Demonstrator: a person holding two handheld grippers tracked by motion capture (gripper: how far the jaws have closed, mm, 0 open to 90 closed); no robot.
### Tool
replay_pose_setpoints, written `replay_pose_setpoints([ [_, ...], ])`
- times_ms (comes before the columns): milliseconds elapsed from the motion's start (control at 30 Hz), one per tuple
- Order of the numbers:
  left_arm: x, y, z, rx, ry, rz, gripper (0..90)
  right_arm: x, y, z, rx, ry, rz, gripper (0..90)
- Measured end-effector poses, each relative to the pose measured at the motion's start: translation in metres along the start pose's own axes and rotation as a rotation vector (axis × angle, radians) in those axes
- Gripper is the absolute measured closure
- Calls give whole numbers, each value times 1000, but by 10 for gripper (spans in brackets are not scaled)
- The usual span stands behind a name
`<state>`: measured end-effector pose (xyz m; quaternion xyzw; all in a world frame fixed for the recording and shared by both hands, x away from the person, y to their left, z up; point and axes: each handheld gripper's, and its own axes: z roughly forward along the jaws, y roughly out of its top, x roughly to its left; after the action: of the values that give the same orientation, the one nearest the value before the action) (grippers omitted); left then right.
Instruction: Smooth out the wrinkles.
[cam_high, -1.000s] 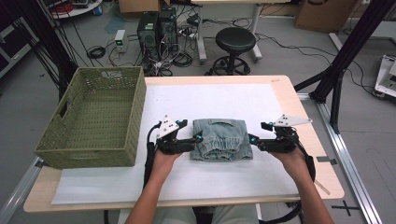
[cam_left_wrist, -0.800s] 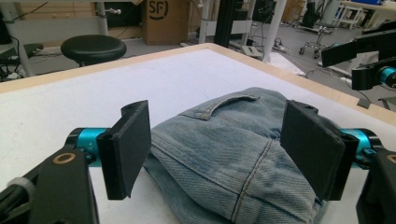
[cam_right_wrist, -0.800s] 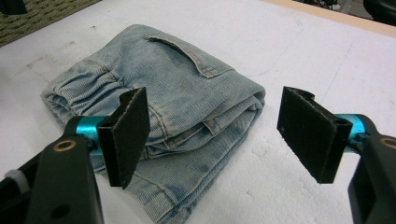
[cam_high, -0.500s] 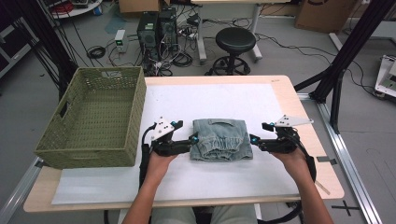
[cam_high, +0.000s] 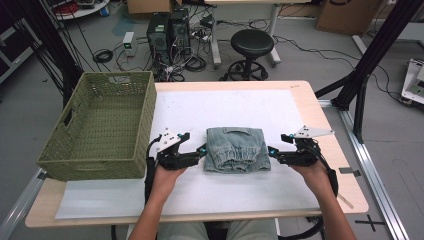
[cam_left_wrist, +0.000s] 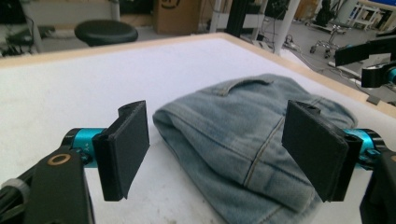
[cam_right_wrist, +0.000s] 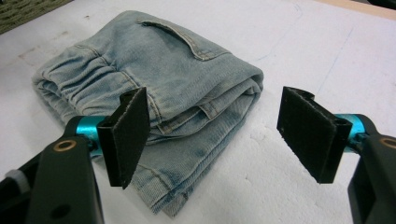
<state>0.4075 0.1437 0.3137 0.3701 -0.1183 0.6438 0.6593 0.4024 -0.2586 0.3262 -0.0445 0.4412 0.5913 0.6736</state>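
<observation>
Jeans (cam_high: 236, 149) folded on table (cam_high: 300, 100), lower layers hidden | left tool (cam_high: 202, 150) agape, empty | right tool (cam_high: 270, 150) agape, empty

Woven green basket (cam_high: 102, 125) at the table's (cam_high: 305, 95) left end.
Beyond the table: a black stool (cam_high: 252, 44) and computer towers (cam_high: 167, 32).

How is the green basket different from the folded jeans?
The green basket is a stiff, woven box standing open and empty at the table's left edge; the folded jeans are soft blue denim, lying flat in a small bundle mid-table. The basket is much bigger and taller than the jeans. The left claw and right claw sit open on either side of the jeans, while nothing is at the basket. Both rest on the same table.
</observation>
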Motion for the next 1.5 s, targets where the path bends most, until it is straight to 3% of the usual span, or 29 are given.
replay_pose_setpoints([
  [67, 2, -2, 2, 27, -7, -14, 268, 0, -1, 1, 2, 1, -1, 258],
  [133, 4, -6, 5, 66, -5, -40, 399, 1, -1, 0, 5, 2, -2, 258],
  [233, 3, -13, 12, 137, 4, -64, 513, 2, -2, 0, 6, 6, -4, 258],
  [367, -4, -23, 23, 217, -13, -58, 611, 2, -3, 0, 9, 5, -1, 258],
  [433, -9, -26, 28, 250, -27, -36, 656, 2, -3, 0, 9, 4, 1, 258],
  [567, -17, -28, 36, 286, -41, -5, 659, 1, -4, 1, 14, 3, 1, 258],
  [667, -21, -29, 37, 316, -36, 31, 740, 2, -4, 1, 16, 6, 0, 259],
  [800, -34, -32, 37, 360, -16, 125, 870, 1, -4, 2, 17, 5, 2, 259],
  [867, -38, -33, 37, 362, -1, 160, 889, 2, -4, 2, 20, 6, 2, 259],
  [967, -40, -34, 35, 364, -2, 168, 894, 3, -3, 3, 22, 7, -1, 260],
  [1133, -44, -36, 25, 360, -36, 189, 894, 1, -4, 3, 25, 4, 6, 260],
  [1200, -41, -33, 23, 369, -51, 158, 888, 0, -5, 4, 35, 2, 10, 269],
  [1267, -35, -29, 20, 349, -29, 113, 783, 0, -7, 5, 56, 2, 7, 348],
  [1333, -28, -27, 16, 303, -1, 68, 721, -1, -8, 6, 80, 12, 2, 485],
  [1400, -22, -24, 14, 253, 15, 32, 643, 0, -10, 9, 109, 19, -9, 552],
  [1500, -17, -19, 13, 158, 0, -4, 562, 5, -12, 19, 158, 43, -40, 621],
])
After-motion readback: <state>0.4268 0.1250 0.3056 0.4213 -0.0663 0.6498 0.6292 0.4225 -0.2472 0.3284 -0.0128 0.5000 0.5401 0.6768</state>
